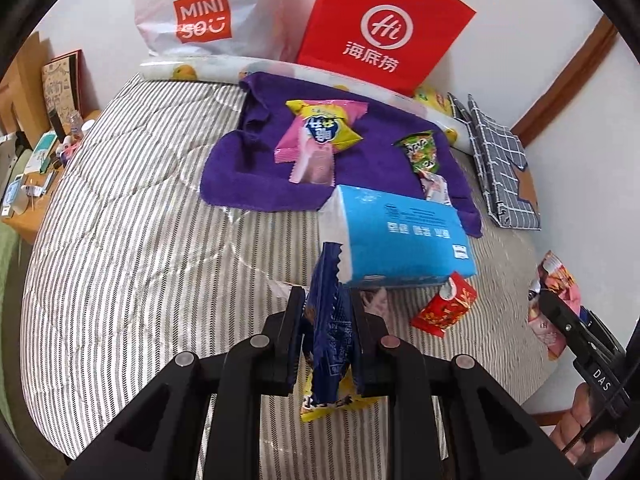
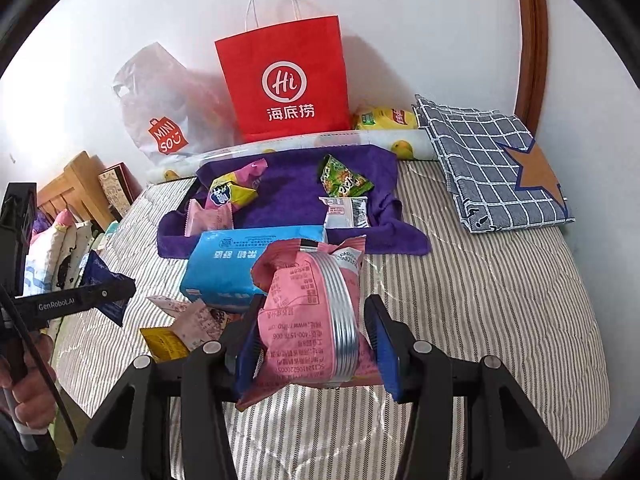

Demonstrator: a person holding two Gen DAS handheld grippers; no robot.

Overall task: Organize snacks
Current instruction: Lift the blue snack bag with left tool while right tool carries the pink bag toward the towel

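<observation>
My left gripper [image 1: 326, 320] is shut on a dark blue snack packet [image 1: 334, 344] and holds it above the striped bed. It also shows at the left of the right wrist view [image 2: 108, 294]. My right gripper [image 2: 314, 332] is shut on a pink snack packet [image 2: 308, 316]; in the left wrist view this packet [image 1: 554, 304] is at the far right. A purple towel [image 1: 372, 160] carries a yellow and pink packet [image 1: 320, 130], a green packet [image 1: 420, 152] and a white packet [image 2: 346, 212]. A red packet [image 1: 444, 306] lies on the bed.
A blue tissue pack [image 1: 404, 236] lies in front of the towel. A red paper bag [image 2: 286, 84] and a white Miniso bag [image 2: 160, 120] stand against the wall. A checked folded cloth bag [image 2: 492, 160] lies at the right. A wooden bedside table [image 1: 36, 184] with clutter is left.
</observation>
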